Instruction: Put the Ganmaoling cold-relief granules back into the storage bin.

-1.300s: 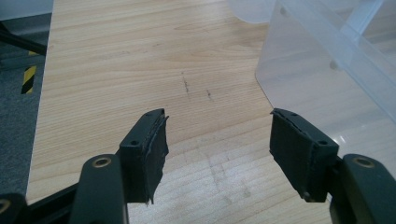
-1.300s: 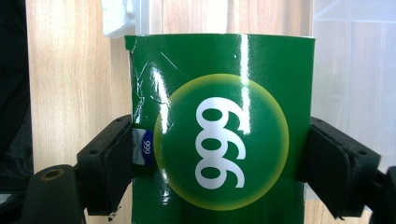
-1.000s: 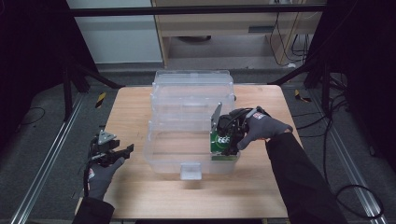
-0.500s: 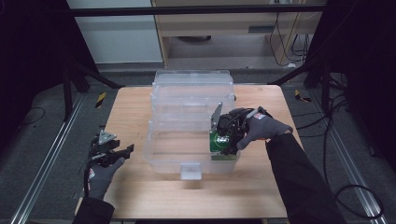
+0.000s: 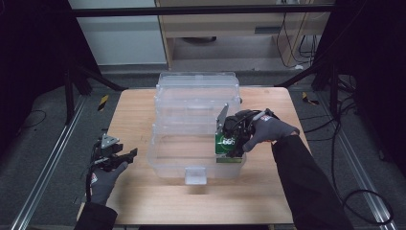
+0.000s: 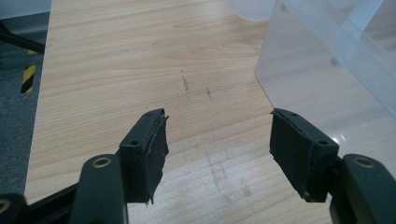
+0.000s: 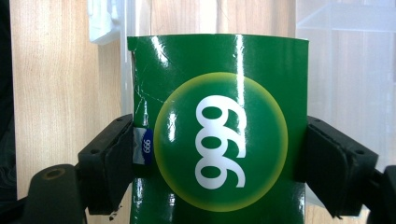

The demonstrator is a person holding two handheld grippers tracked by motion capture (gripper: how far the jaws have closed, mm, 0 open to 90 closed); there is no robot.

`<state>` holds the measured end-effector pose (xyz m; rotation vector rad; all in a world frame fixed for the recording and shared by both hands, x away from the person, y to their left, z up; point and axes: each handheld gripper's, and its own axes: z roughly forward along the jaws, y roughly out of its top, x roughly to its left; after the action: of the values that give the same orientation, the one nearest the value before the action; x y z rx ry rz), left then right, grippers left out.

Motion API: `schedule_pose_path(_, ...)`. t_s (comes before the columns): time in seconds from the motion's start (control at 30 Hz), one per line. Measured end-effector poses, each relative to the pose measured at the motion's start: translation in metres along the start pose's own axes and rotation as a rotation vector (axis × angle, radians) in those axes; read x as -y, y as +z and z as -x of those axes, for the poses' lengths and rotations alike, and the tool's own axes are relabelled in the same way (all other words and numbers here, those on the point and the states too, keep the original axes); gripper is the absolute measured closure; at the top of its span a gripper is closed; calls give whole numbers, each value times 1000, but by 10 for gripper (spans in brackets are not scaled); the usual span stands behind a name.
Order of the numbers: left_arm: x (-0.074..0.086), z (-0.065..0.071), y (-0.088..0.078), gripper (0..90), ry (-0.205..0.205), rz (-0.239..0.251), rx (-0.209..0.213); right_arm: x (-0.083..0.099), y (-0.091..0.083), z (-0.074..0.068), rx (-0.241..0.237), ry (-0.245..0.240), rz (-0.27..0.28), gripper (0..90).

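Note:
A green carton [image 5: 223,146] with a white "999" in a yellow-green circle hangs at the right end of the clear plastic bin [image 5: 191,170], just inside its wall. My right gripper [image 5: 229,143] is shut on it. In the right gripper view the two pads press the carton [image 7: 219,130] from either side, and the gripper [image 7: 219,163] points down at the bin's clear floor. My left gripper [image 5: 126,155] rests low over the table, left of the bin, open and holding nothing. In the left gripper view its jaws [image 6: 219,158] stand wide apart over bare wood.
The bin's clear lid or rear section [image 5: 198,91] stands behind the front compartment. A small latch tab [image 5: 195,176] sticks out at the bin's front. The bin wall [image 6: 327,70] lies close to the right of my left gripper. Wooden tabletop [image 5: 134,115] surrounds the bin.

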<state>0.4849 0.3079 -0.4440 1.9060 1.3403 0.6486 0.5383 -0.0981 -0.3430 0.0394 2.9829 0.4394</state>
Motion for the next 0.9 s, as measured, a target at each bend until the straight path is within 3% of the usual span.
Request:
schedule_pose_path(0.23, 0, 0, 0, 358, 1, 0, 0, 1, 8, 1, -4, 5, -28, 190)
schedule_pose_path(0.47, 0, 1, 1, 358, 3, -3, -2, 5, 9, 1, 4, 20, -12, 190)
schedule_pose_path(0.73, 1, 1, 1, 357, 6, -6, 0, 0, 16, -2, 12, -13, -58, 190)
schedule_pose_path(0.9, 1, 0, 2, 357, 7, -12, -1, 3, 21, -2, 6, -21, -53, 192)
